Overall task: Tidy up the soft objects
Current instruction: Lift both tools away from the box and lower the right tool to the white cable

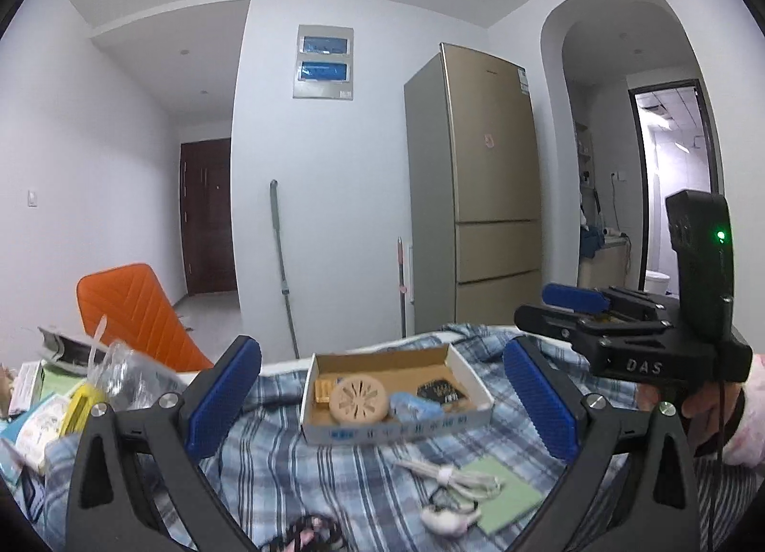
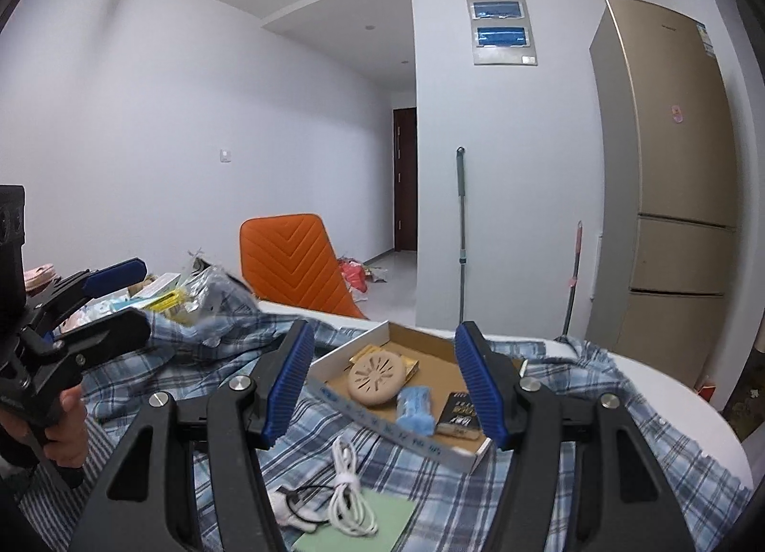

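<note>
A blue-and-white plaid shirt point(image 1: 296, 461) lies spread over the table and shows in the right wrist view point(image 2: 564, 475) too. On it sits a shallow cardboard box point(image 1: 459, 363) point(image 2: 377, 337) holding a round tan disc point(image 1: 358, 399) point(image 2: 375, 377), a crumpled blue item point(image 1: 411, 404) point(image 2: 417, 408) and a dark packet point(image 2: 461, 413). My left gripper point(image 1: 382, 399) is open and empty, held above the shirt just short of the box. My right gripper point(image 2: 382, 384) is open and empty, its blue pads either side of the box. The right gripper also shows in the left wrist view point(image 1: 554, 303).
A coiled white cable point(image 2: 346, 494), a green card point(image 2: 368, 523) and a small white item point(image 1: 447, 521) lie on the shirt near me. Packets and plastic bags point(image 1: 95, 384) pile at the left. An orange chair point(image 2: 291, 260), two mops and a gold fridge point(image 1: 487, 189) stand beyond the table.
</note>
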Action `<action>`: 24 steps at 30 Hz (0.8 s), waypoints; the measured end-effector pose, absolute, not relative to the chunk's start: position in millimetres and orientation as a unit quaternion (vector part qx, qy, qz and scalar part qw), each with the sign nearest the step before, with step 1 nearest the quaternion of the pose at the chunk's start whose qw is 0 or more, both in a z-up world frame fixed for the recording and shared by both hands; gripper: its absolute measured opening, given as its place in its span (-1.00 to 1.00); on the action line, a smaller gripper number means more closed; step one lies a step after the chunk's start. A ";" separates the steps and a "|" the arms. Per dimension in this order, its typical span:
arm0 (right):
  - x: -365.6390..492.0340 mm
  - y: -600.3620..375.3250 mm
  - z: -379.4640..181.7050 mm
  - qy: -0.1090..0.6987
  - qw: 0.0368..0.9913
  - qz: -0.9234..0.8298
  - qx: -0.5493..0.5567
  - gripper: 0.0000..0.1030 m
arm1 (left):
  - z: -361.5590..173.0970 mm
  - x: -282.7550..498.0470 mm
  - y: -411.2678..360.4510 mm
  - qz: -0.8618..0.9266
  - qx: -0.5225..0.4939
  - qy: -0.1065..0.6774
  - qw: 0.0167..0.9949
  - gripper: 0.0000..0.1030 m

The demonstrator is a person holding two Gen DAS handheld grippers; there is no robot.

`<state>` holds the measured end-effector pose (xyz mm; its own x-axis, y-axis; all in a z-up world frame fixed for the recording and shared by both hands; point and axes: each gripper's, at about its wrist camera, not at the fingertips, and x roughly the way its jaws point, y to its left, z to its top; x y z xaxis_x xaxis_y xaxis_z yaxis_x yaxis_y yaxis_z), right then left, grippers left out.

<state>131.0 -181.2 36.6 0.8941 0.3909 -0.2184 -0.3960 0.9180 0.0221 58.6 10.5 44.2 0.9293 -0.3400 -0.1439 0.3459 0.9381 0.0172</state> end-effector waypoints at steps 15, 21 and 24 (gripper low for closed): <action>153.8 -178.7 -15.1 0.191 0.960 0.204 -0.003 0.18 | -6.5 74.8 29.4 -0.132 0.024 0.129 0.983 1.00; 166.3 -174.3 -17.4 0.238 0.948 0.210 -0.009 0.35 | -8.1 78.9 28.6 -0.101 0.031 0.140 0.985 1.00; 176.9 -164.5 -20.6 0.286 0.933 0.218 -0.028 0.56 | -7.7 81.4 28.7 -0.095 0.031 0.145 0.984 1.00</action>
<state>176.9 -164.5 -20.6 0.7419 0.3902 -0.5453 -0.4221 0.9037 0.0722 81.4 28.7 -7.7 0.9398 -0.1782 -0.2916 0.1961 0.9800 0.0331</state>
